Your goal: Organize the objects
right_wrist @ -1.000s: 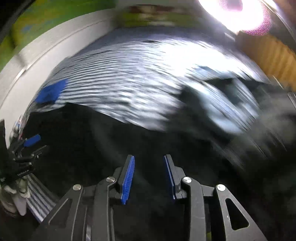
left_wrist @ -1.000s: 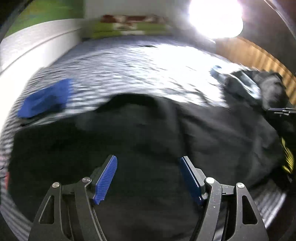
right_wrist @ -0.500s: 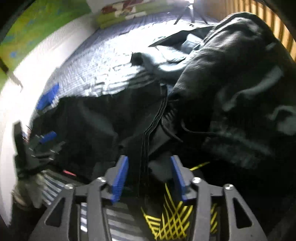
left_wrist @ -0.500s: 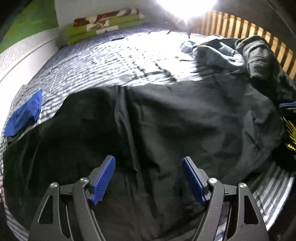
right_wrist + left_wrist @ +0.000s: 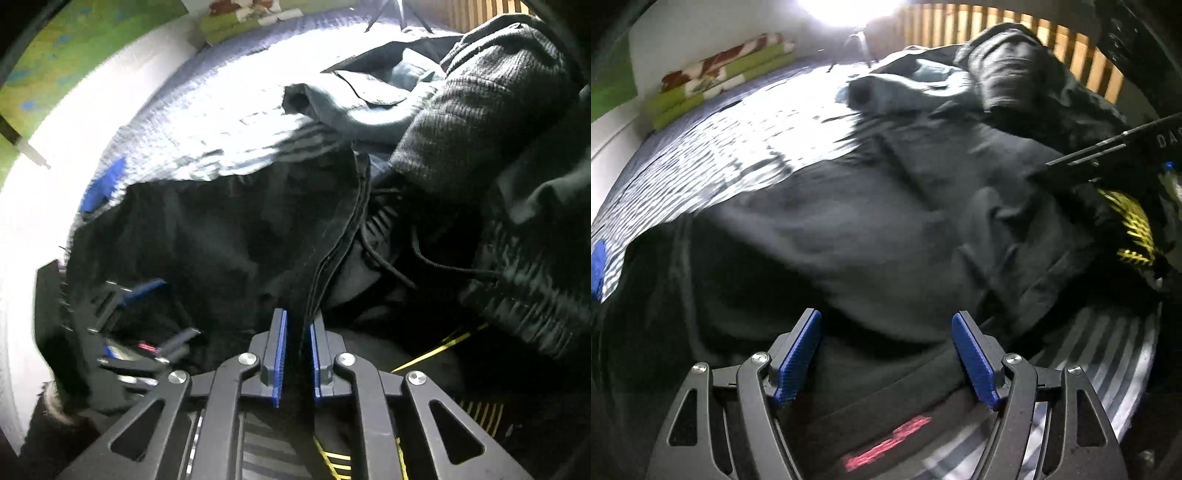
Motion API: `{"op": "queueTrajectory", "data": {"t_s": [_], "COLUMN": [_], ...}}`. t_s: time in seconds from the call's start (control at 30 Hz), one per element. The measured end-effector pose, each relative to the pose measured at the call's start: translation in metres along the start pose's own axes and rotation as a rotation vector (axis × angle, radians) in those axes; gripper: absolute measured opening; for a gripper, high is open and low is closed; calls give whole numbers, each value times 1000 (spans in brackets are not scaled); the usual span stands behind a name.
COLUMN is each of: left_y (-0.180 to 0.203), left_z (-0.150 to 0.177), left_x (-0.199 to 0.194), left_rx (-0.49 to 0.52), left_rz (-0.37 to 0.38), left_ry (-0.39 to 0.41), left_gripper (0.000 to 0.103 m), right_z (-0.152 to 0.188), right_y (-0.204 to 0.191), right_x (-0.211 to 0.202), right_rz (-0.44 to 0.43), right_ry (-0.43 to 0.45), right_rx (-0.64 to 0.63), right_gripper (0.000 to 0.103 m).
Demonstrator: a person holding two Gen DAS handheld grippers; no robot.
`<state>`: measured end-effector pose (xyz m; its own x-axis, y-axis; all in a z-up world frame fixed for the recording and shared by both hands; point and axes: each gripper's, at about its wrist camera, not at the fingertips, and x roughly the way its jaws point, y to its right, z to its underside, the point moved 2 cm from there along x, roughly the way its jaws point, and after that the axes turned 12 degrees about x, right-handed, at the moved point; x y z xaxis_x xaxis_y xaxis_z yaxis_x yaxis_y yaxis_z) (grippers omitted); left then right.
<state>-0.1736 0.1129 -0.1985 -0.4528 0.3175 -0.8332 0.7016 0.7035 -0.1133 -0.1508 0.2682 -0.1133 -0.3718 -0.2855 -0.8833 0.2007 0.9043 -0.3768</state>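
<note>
Looking down along both tools, I see the bed (image 5: 713, 147) first, its blue-and-white striped cover filling the far half of each view, with wooden slats (image 5: 960, 26) at its head. Spread across the near part lies the black garment (image 5: 849, 229), the thing I am sorting; its hem with red lettering (image 5: 886, 439) sits right under the left gripper (image 5: 886, 354). A heap of other clothes crowds the right side: a dark ribbed knit (image 5: 491, 122), a grey-blue shirt (image 5: 369, 107) and a black piece with yellow lines (image 5: 1130, 229), all pressing against the garment's edge. Folded green and patterned bedding (image 5: 716, 81) rests by the far wall, and a small blue cloth (image 5: 101, 188) lies near the left edge. My left fingers stand spread wide above the fabric, nothing between them. The right gripper (image 5: 295, 354) is closing, its fingers pinching the garment's seamed edge, with drawstrings (image 5: 424, 258) trailing just beside.
</note>
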Motion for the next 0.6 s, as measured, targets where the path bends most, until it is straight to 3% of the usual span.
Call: {"op": "queueTrajectory", "data": {"t_s": [0.03, 0.13, 0.27, 0.37, 0.6], "left_y": [2, 7, 28, 39, 51], "left_z": [-3, -8, -7, -8, -15], "left_x": [0, -9, -29, -24, -21], "left_rx": [2, 25, 134, 198, 234], "left_rz": [4, 29, 27, -20, 47], "left_ry": [-1, 17, 61, 56, 63], "left_gripper": [76, 77, 77, 77, 77], "right_z": [0, 1, 0, -1, 0], "right_y": [-1, 0, 0, 2, 6], "right_x": [0, 8, 15, 19, 17], "right_rz": [13, 22, 21, 17, 3], "right_ry": [3, -46, -60, -78, -97], "right_rx": [-15, -8, -7, 14, 52], "right_gripper": [12, 35, 35, 35, 34]}}
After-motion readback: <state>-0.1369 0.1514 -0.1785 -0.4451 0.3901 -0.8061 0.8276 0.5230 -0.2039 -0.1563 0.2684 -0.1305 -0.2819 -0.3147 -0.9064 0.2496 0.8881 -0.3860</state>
